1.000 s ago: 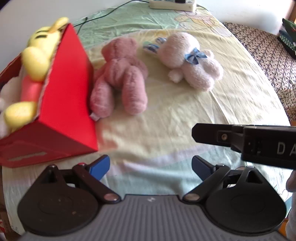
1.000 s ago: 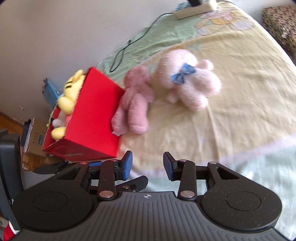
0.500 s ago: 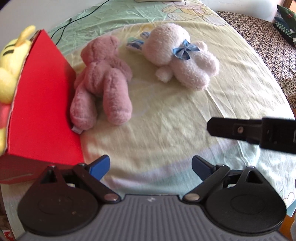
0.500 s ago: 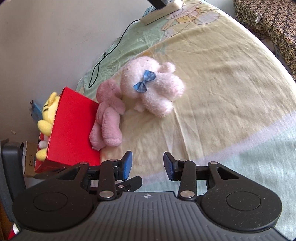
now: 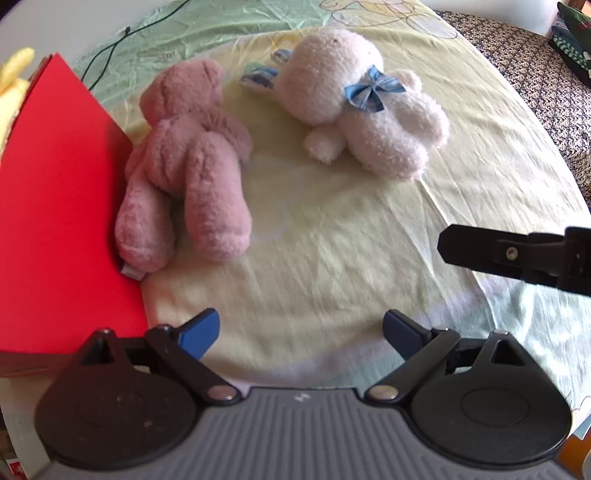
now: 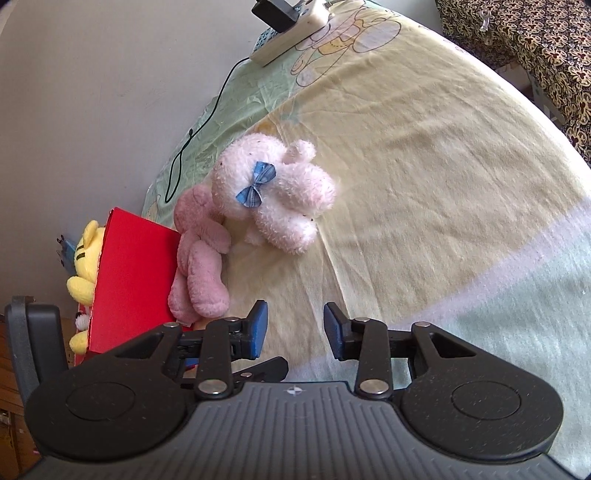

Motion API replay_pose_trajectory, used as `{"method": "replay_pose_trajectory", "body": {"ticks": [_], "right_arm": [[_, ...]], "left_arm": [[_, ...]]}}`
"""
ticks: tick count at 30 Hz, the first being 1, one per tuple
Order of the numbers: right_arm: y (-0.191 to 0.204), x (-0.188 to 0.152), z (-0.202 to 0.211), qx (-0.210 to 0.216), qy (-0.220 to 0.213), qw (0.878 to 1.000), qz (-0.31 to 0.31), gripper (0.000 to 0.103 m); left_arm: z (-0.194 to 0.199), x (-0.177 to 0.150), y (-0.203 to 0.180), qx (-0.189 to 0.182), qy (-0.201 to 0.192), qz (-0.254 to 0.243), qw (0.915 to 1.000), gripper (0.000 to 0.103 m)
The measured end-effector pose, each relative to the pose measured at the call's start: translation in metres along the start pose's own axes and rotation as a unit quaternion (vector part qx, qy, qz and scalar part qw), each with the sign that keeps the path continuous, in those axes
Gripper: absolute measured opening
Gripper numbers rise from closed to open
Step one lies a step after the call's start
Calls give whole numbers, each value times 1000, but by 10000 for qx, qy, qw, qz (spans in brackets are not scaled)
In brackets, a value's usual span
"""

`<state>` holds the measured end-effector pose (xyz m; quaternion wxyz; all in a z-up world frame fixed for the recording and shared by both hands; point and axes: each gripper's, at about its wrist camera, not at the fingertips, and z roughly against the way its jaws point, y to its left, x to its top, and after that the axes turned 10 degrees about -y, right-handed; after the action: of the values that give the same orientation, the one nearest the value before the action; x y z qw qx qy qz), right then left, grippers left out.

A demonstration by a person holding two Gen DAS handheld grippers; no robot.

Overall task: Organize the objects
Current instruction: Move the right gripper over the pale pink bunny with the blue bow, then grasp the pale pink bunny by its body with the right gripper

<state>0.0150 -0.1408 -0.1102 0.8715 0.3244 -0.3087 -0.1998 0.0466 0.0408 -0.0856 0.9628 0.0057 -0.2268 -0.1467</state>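
Your left hand-held gripper point(image 5: 301, 332) is wide open, holds nothing | your right hand-held gripper point(image 6: 295, 328) is half open, empty | pink bear point(image 5: 192, 162) leans on red box point(image 5: 55, 221) | white bunny point(image 5: 362, 110) lies just beside it on the bed point(image 5: 351, 240) | yellow toy point(image 6: 85, 266) sits in the box | power strip point(image 6: 291, 33) far back.

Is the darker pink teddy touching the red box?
Touching. In the left wrist view the darker pink teddy's leg and side press against the red box wall, no sheet visible between.
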Motion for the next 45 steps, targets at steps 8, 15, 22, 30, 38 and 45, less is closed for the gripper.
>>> {"method": "replay_pose_trajectory", "body": {"ticks": [8,15,22,30,38,45], "right_arm": [[-6,10,0,56,-165,9997,-140,37],[-9,38,1,296,-442,9983,-248,37],[-2,72,-8,574,-611,9963,-210,37],[4,94,-39,578,-485,9971,87,39],[-8,97,-75,716,-63,9974,-55,43],[-11,82,-73,1013,331,9937,-334,33]], "left_arm": [[-4,11,0,-71,-73,93,9999,101],[-3,25,2,-272,-254,232,9990,101],[-2,35,14,-873,-409,800,9921,101],[-1,38,13,-1407,-487,1046,9833,101],[1,42,6,-1538,-746,836,9817,101],[-9,48,8,-1763,-918,700,9775,101]]}}
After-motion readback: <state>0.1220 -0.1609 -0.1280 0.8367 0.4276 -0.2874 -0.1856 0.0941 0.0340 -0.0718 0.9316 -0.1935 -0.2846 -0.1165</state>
